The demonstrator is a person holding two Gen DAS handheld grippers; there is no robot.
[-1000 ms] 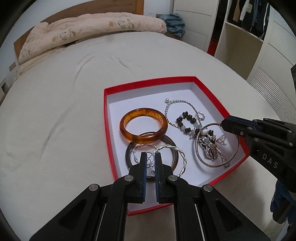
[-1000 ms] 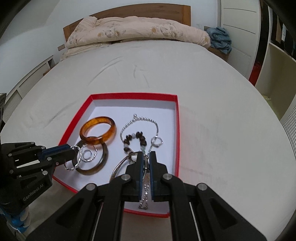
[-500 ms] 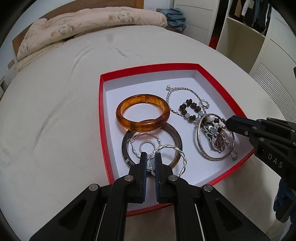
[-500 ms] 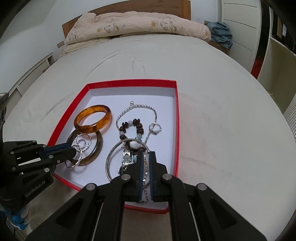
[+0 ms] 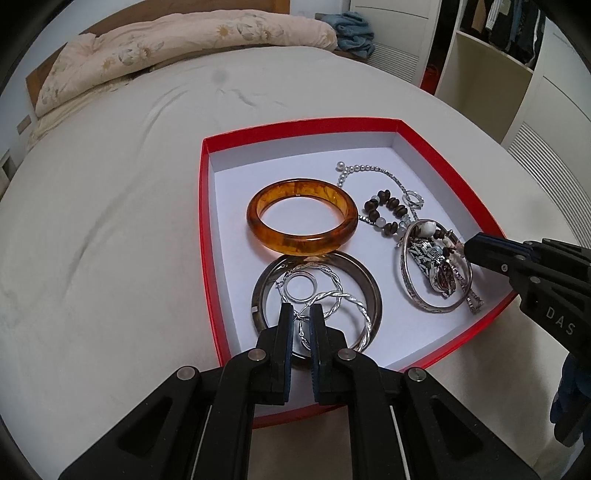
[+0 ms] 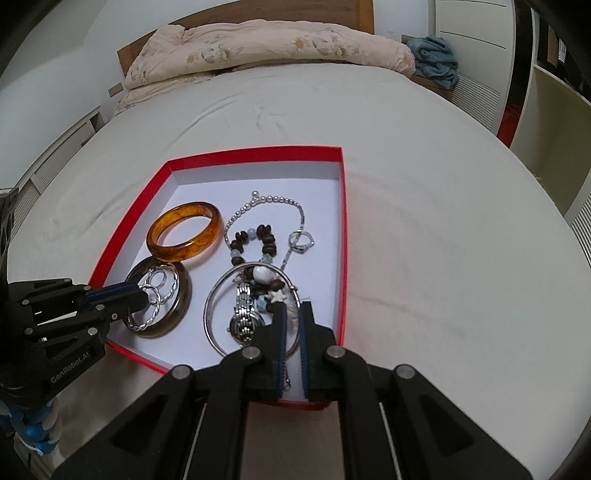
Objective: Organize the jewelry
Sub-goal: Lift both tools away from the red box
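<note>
White bedding [image 5: 110,221] stretched across a bed where a shallow red box [image 5: 202,229] with a white floor lay near the front edge, holding the jewelry. Against its left side, an amber bangle [image 5: 301,223] rested partly on a dark bangle [image 5: 317,288], inside which sat twisted silver hoops [image 5: 332,299] linked to a small plain ring [image 5: 300,286]. The left gripper [image 5: 301,310] reached in over the near rim, its jaws drawn close with a narrow gap, part of the silver hoops between them; whether they pinched the metal could not be told.

On the box's right side, a large silver bangle [image 6: 221,291] encircled a metal-link wristwatch [image 6: 243,314] and a tangle of beads and charms. Beyond it lay a dark wooden bead bracelet [image 6: 258,240] and a silver bead chain [image 6: 269,201] ending near a small silver ring [image 6: 301,240]. The right gripper [image 6: 291,314] hovered over the silver bangle's near right arc, jaws slightly apart, a thin chain [image 6: 286,373] hanging between them; the grip itself was unclear.

At the head of the bed lay a folded floral duvet [image 6: 258,48] against a wooden headboard [image 6: 295,11], with blue cloth [image 6: 436,55] heaped at the right and white wardrobes [image 5: 517,92] alongside.
</note>
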